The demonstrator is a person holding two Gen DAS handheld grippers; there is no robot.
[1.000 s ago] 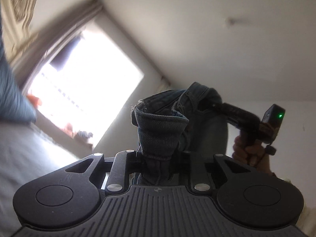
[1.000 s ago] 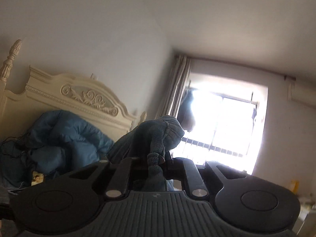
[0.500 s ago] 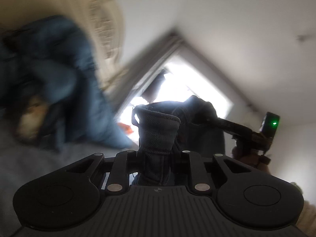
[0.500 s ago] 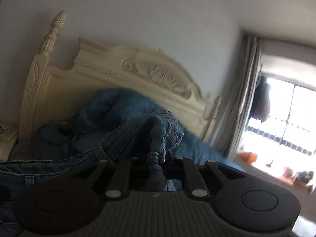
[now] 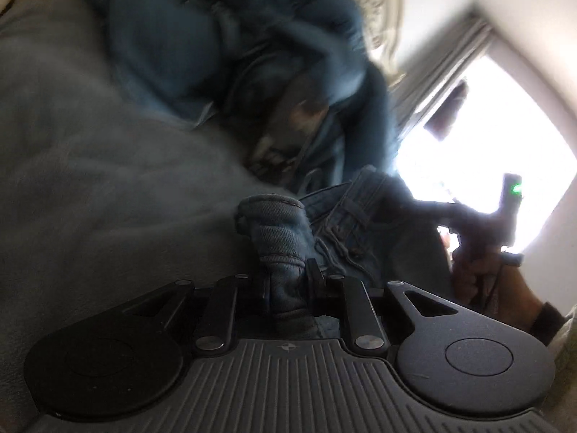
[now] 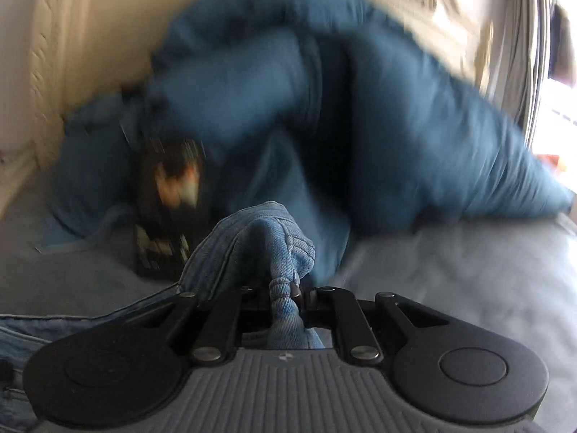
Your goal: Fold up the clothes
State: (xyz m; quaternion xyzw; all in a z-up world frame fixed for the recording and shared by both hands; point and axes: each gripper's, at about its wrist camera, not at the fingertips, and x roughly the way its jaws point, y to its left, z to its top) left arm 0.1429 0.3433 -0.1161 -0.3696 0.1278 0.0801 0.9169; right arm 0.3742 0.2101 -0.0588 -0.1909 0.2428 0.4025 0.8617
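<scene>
Left tool (image 5: 285, 281) clamps jeans (image 5: 277, 231) | right tool (image 6: 288, 292) easing, denim between | right hand (image 5: 479, 274) only in left view

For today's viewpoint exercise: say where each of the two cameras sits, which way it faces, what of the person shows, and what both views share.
Left wrist: on the left gripper, facing the duvet and window; the person's hand holds the right gripper.
Right wrist: on the right gripper, facing the headboard; no body part shows.
Shared: the jeans, pinched in both grippers, the duvet and the bed sheet.
</scene>
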